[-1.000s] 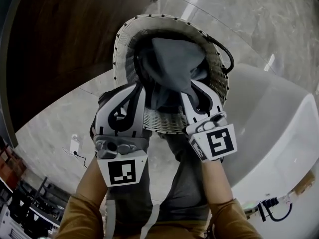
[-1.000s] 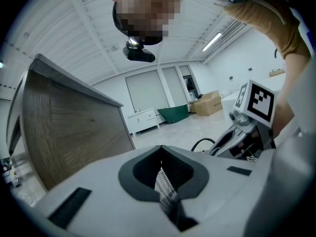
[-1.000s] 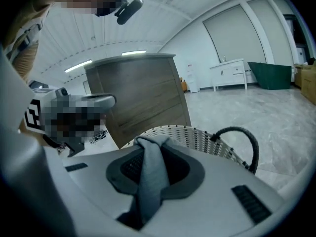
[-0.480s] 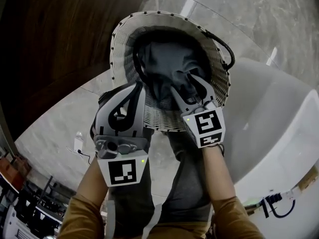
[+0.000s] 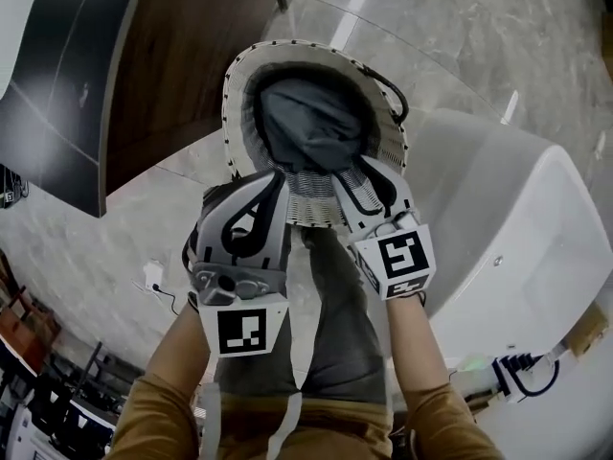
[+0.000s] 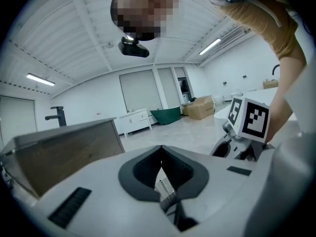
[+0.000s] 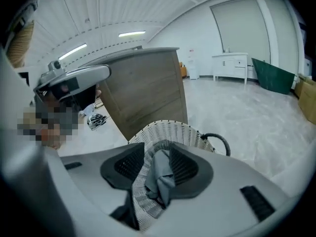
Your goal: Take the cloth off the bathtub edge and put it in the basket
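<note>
The round woven basket [image 5: 237,84] stands on the floor beside the white bathtub [image 5: 498,218]. The grey cloth [image 5: 306,123] lies bunched inside it. My right gripper [image 5: 356,169] hovers over the basket's near rim, open. Its jaws opened wide and have just been closing a little, with nothing pressed between them. In the right gripper view the cloth [image 7: 160,174] and basket [image 7: 170,130] show through the gap below the pads. My left gripper [image 5: 278,175] hangs beside it, over the same rim, tips together and empty. Its own view shows only basket weave [image 6: 165,189] through a thin slit.
A dark wooden cabinet [image 5: 182,56] stands left of the basket. The basket's black handle [image 5: 388,89] arches on its right side. A socket and cable [image 5: 153,281] lie on the marble floor at the left. More cabling [image 5: 522,381] sits by the tub at lower right.
The right gripper let go of the cloth, which dropped into the basket. Both grippers then rose and drew back to the near rim. The left gripper's jaws look unchanged.
</note>
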